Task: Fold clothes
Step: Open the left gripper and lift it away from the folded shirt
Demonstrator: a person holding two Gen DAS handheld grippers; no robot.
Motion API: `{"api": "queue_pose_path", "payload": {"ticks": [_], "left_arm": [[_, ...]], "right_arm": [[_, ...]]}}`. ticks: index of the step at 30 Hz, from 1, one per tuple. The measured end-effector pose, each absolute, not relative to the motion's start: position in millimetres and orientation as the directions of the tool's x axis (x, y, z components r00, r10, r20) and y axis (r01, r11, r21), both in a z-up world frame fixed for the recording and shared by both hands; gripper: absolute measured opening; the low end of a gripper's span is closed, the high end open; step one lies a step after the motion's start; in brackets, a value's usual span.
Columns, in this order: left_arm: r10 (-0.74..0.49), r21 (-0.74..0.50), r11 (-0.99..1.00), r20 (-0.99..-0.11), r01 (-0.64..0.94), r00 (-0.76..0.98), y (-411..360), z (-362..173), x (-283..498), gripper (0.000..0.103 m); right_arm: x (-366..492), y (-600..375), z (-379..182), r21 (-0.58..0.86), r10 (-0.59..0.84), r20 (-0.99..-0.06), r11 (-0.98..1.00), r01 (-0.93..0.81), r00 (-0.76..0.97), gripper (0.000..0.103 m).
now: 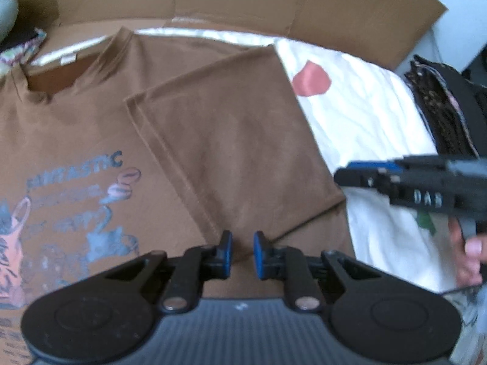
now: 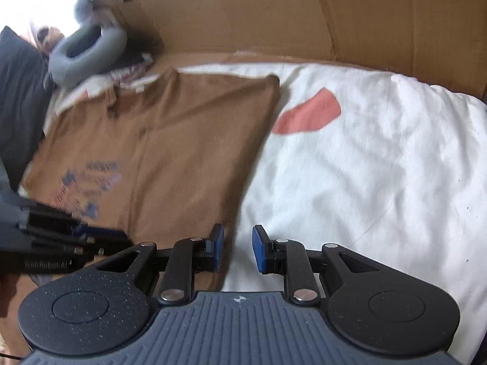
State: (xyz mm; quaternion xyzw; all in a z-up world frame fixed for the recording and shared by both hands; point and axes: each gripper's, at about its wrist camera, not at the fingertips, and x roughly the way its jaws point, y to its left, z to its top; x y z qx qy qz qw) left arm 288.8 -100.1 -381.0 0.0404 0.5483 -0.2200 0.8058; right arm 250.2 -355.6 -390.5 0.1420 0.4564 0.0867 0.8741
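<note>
A brown T-shirt (image 1: 100,121) with a blue and pink print lies flat on a white sheet, collar away from me. Its right side and sleeve (image 1: 231,140) are folded over onto the front. My left gripper (image 1: 242,254) hovers open over the lower edge of that folded flap, nothing between its blue pads. In the right wrist view the same T-shirt (image 2: 170,140) fills the left half. My right gripper (image 2: 238,248) is open and empty above the shirt's right edge where it meets the sheet. The left view also catches the right gripper (image 1: 344,178) from the side, held by a hand (image 1: 468,255).
The white sheet (image 2: 380,164) with a coral patch (image 2: 307,115) spreads to the right. Cardboard panels (image 2: 274,15) stand behind the bed. A grey ring cushion (image 2: 85,51) and dark pillow (image 2: 18,97) lie at the far left. Dark patterned clothes (image 1: 441,106) are piled at the right.
</note>
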Motion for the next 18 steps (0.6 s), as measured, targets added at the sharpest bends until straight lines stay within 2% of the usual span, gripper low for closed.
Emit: {"api": "queue_pose_path", "payload": {"ticks": [6,12,18], "left_arm": [[-0.291,-0.114,0.883,-0.895,0.456,0.339,-77,-354,304,0.017],[-0.271,-0.079,0.884,-0.891,0.461,0.366,-39,-320,340,0.019],[-0.235,-0.021,0.884,-0.883,0.467,0.405,12,-289,350,0.028]], "right_arm": [[257,-338,-381,0.326,0.319,-0.748,0.941,-0.096,0.582,0.025],[252,-312,-386,0.256,0.31,-0.776,0.951,-0.176,0.55,0.025],[249,-307,-389,0.222,0.278,-0.798,0.961,-0.166,0.534,0.025]]}}
